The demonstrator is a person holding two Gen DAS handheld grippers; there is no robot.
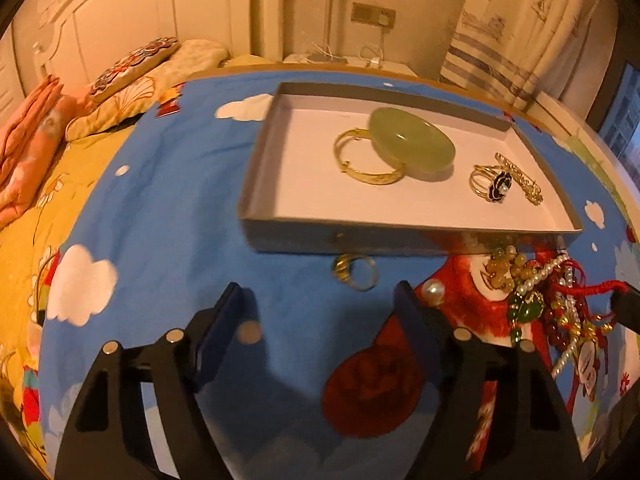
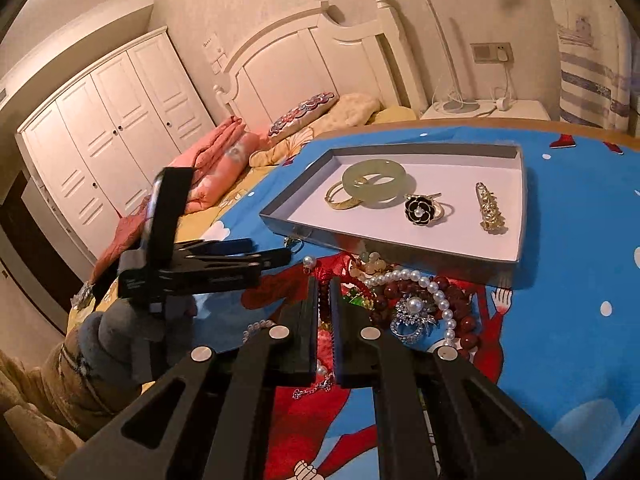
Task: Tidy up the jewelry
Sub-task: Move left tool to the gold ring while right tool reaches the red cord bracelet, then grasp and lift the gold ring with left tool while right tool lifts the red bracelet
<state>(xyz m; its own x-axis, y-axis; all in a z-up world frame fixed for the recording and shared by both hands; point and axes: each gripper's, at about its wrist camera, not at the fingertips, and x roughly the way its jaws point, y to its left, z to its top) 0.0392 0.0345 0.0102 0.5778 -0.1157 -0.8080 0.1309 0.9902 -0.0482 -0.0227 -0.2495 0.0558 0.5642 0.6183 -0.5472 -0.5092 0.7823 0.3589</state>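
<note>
A shallow grey tray [image 1: 360, 236] [image 2: 400, 254] on the blue cartoon cloth holds a jade bangle [image 1: 412, 144] [image 2: 376, 184], a gold bangle [image 1: 368, 164], a black flower ring [image 1: 494, 186] [image 2: 420, 210] and a gold hairpin [image 1: 520, 180] [image 2: 490, 208]. In front of the tray a gold ring [image 1: 356, 272] lies on the cloth, just ahead of my left gripper [image 1: 318, 300] [image 2: 260, 252]. That gripper is open and nothing is between its fingers. My right gripper [image 2: 325, 288] is shut on a red cord [image 1: 592, 290] from the tangled jewelry pile [image 1: 536, 292] [image 2: 416, 300].
A loose pearl [image 1: 434, 292] lies beside the left gripper's right finger. A gloved hand [image 2: 116, 332] holds the left gripper. Left of the table is a bed [image 1: 60, 184] with pillows and folded orange quilts [image 2: 216, 160]. A bedside table [image 2: 492, 110] and a curtain [image 1: 520, 32] stand behind.
</note>
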